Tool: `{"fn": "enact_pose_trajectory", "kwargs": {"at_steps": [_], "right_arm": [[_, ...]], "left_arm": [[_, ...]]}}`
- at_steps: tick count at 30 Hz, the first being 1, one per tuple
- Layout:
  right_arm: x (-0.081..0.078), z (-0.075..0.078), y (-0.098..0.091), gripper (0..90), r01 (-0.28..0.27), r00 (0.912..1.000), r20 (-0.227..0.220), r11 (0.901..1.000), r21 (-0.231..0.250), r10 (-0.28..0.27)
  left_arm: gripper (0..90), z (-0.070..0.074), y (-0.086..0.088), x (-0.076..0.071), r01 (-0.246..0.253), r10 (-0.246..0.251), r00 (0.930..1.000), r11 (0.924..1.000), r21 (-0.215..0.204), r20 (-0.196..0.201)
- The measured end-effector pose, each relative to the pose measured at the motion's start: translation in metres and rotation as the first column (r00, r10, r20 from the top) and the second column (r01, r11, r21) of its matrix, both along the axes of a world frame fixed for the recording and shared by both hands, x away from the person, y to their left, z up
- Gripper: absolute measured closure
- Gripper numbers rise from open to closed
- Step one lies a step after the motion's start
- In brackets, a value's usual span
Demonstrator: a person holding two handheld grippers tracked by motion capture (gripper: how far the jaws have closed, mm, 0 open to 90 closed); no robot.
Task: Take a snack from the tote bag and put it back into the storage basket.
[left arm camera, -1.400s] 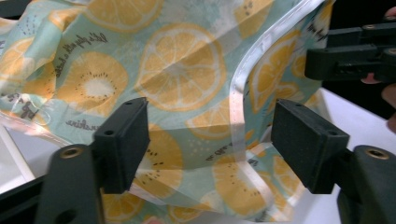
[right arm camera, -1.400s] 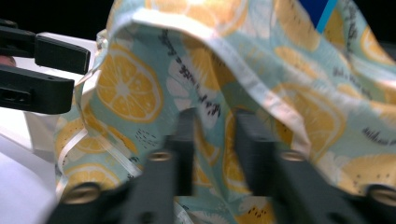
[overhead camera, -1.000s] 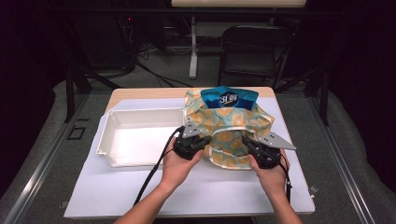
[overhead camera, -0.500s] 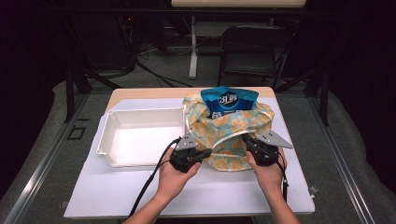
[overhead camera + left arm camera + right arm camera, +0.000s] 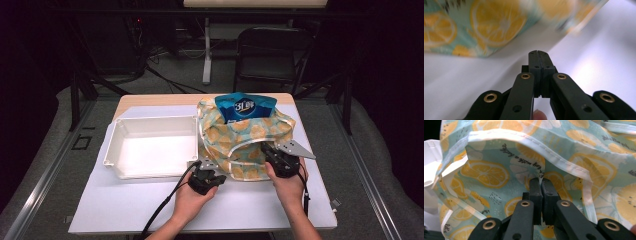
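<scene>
A cloth bag (image 5: 250, 142) printed with lemon slices stands on the white mat, and a blue snack packet (image 5: 245, 106) sticks out of its top. In the high view my left gripper (image 5: 208, 172) sits low on the mat just in front of the bag's left corner. Its jaws (image 5: 539, 53) are shut with nothing between them, and the blurred bag (image 5: 486, 22) lies beyond the tips. My right gripper (image 5: 268, 151) is at the bag's front right side. It is shut, pinching a fold of the bag (image 5: 499, 172) at its tips (image 5: 540, 180).
A white rectangular tray (image 5: 112, 150) with nothing in it lies left of the bag, touching its side. Bare mat (image 5: 240, 207) stretches in front of both hands. A black chair (image 5: 272, 55) and table legs stand on the floor behind the table.
My left gripper has dropped away from the bag's left front edge, down and toward the person, onto the mat. The bag's left side has sagged lower. The right gripper has kept its place.
</scene>
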State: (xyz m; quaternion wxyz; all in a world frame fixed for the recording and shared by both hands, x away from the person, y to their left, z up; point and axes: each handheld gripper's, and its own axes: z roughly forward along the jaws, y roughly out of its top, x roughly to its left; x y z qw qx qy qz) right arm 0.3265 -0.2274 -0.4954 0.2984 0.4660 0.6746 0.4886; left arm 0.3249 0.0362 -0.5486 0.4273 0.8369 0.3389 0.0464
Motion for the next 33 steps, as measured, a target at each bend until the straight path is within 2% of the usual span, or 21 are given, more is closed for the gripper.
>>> {"fn": "enact_pose_trajectory", "kwargs": {"at_steps": [1, 3, 6, 8, 9, 11, 12, 13, 16, 17, 19, 22, 24, 26, 28, 30, 31, 33], "right_arm": [[-0.001, 0.000, -0.001, 88.7, -0.002, 1.0000, 0.003, 1.0000, -0.002, 0.002], [-0.001, 0.000, -0.001, 88.7, -0.007, 1.0000, 0.005, 1.0000, 0.004, 0.007], [-0.001, 0.000, 0.000, 88.8, -0.010, 0.9999, 0.007, 0.9999, 0.003, 0.010], [-0.001, 0.000, 0.001, 88.8, -0.010, 0.9999, 0.012, 0.9999, 0.006, 0.010], [-0.001, 0.000, 0.001, 88.8, -0.011, 0.9999, 0.012, 0.9999, 0.006, 0.011], [-0.001, 0.001, 0.001, 88.8, -0.013, 0.9998, 0.011, 0.9999, 0.002, 0.013], [-0.001, 0.001, 0.003, 88.8, -0.013, 0.9998, 0.013, 0.9999, 0.003, 0.013], [-0.001, 0.001, 0.003, 88.8, -0.013, 0.9998, 0.013, 0.9999, 0.003, 0.013], [-0.002, 0.002, 0.005, 89.1, -0.017, 0.9998, 0.014, 0.9998, 0.003, 0.017], [-0.003, 0.002, 0.006, 89.1, -0.019, 0.9997, 0.014, 0.9998, 0.003, 0.019], [-0.004, 0.002, 0.006, 89.3, -0.025, 0.9996, 0.014, 0.9997, -0.002, 0.025], [-0.004, 0.001, 0.006, 89.4, -0.027, 0.9995, 0.017, 0.9996, 0.003, 0.027], [-0.005, 0.001, 0.006, 89.5, -0.029, 0.9994, 0.017, 0.9996, 0.006, 0.029], [-0.005, 0.001, 0.006, 89.6, -0.032, 0.9994, 0.014, 0.9995, 0.003, 0.032], [-0.005, 0.000, 0.005, 89.7, -0.034, 0.9993, 0.014, 0.9994, 0.001, 0.034], [-0.005, 0.000, 0.006, 89.7, -0.033, 0.9993, 0.015, 0.9994, 0.001, 0.033], [-0.005, 0.000, 0.006, 89.7, -0.036, 0.9992, 0.016, 0.9994, 0.003, 0.036], [-0.005, 0.001, 0.007, 89.7, -0.035, 0.9993, 0.016, 0.9994, 0.000, 0.035]], "left_arm": [[90.0, 0.008, 0.002, -0.003, 0.004, -0.003, 0.9996, 0.9996, -0.029, 0.027], [82.2, 0.019, 0.007, -0.008, 0.002, 0.003, 0.9981, 0.9970, -0.077, 0.062], [70.2, 0.039, 0.019, -0.013, -0.018, 0.036, 0.9907, 0.9906, -0.135, 0.131], [62.2, 0.049, 0.026, -0.014, -0.040, 0.069, 0.9871, 0.9804, -0.193, 0.145], [60.5, 0.054, 0.029, -0.014, -0.061, 0.097, 0.9822, 0.9747, -0.215, 0.161], [50.4, 0.060, 0.028, -0.014, -0.086, 0.129, 0.9748, 0.9700, -0.227, 0.182], [36.3, 0.062, 0.025, -0.012, -0.097, 0.139, 0.9726, 0.9703, -0.222, 0.186], [36.3, 0.064, 0.020, -0.011, -0.114, 0.155, 0.9698, 0.9706, -0.212, 0.188], [17.7, 0.068, 0.002, -0.004, -0.156, 0.188, 0.9624, 0.9733, -0.169, 0.196], [14.1, 0.068, -0.004, -0.001, -0.175, 0.204, 0.9594, 0.9727, -0.152, 0.195], [7.7, 0.068, -0.013, 0.006, -0.190, 0.212, 0.9585, 0.9734, -0.128, 0.190], [13.7, 0.068, -0.020, 0.015, -0.224, 0.240, 0.9508, 0.9696, -0.097, 0.196], [26.8, 0.068, -0.020, 0.018, -0.229, 0.241, 0.9489, 0.9700, -0.083, 0.204], [44.3, 0.068, -0.018, 0.018, -0.223, 0.236, 0.9465, 0.9715, -0.080, 0.221], [68.0, 0.068, -0.013, 0.019, -0.181, 0.194, 0.9565, 0.9802, -0.080, 0.218], [83.9, 0.068, -0.009, 0.019, -0.146, 0.162, 0.9679, 0.9847, -0.095, 0.192], [90.0, 0.067, -0.008, 0.017, -0.141, 0.159, 0.9685, 0.9848, -0.101, 0.192], [90.0, 0.066, -0.006, 0.013, -0.122, 0.140, 0.9681, 0.9879, -0.095, 0.208]]}}
